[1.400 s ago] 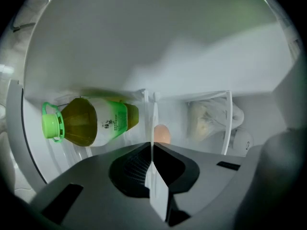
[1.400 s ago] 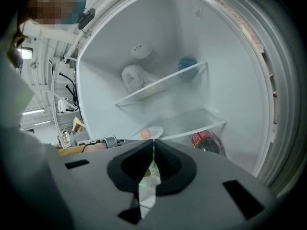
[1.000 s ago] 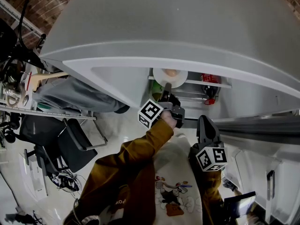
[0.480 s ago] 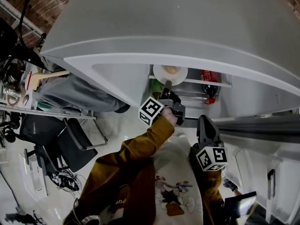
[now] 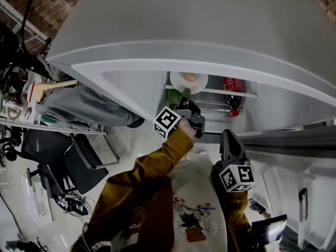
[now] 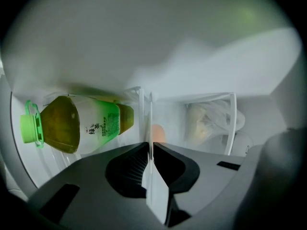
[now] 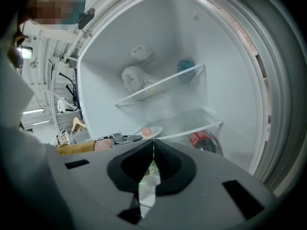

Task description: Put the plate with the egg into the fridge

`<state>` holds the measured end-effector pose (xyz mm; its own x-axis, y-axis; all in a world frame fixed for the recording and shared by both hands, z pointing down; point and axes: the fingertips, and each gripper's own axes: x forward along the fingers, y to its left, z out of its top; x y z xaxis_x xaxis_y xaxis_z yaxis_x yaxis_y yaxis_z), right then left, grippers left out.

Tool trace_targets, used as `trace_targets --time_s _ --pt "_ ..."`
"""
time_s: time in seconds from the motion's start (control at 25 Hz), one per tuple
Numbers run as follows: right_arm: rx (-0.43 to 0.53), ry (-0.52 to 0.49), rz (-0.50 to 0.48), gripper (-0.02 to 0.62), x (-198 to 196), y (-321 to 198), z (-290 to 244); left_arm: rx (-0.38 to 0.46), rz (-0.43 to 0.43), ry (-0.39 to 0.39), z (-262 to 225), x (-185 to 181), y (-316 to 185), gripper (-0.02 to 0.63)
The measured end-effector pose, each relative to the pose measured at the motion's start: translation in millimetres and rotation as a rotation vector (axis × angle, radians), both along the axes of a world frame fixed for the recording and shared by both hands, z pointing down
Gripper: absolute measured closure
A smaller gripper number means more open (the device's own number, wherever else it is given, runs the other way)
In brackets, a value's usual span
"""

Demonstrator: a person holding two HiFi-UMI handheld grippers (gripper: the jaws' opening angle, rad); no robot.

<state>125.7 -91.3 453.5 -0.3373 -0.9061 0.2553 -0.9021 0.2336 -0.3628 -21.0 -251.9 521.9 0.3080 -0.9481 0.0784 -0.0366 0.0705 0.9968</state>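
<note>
Left gripper is closed on the rim of the plate. The plate is held at the front edge of the fridge shelf, and the egg is seen on it. Right gripper is shut with nothing between its jaws, well short of the shelf. A red bottle is noted near the shelf's right end.

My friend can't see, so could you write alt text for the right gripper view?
The left hand-held gripper holds a white plate with an egg at a shelf inside an open fridge. A red bottle sits below; the right hand-held gripper is shut.
</note>
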Motion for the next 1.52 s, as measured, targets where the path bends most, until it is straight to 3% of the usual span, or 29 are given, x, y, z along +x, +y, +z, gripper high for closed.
trace_targets --time_s 0.24,0.48,1.52 --pt "0.003 0.000 -0.003 0.589 -2 1 0 0.003 0.011 -0.014 -3 0 1 0.576" --pt "-0.001 0.000 0.000 0.589 -3 3 0 0.000 0.013 -0.029 -8 -1 1 0.489" --pt "-0.002 -0.008 0.022 0.589 -8 15 1 -0.023 0.058 -0.048 -8 0 17 0.489"
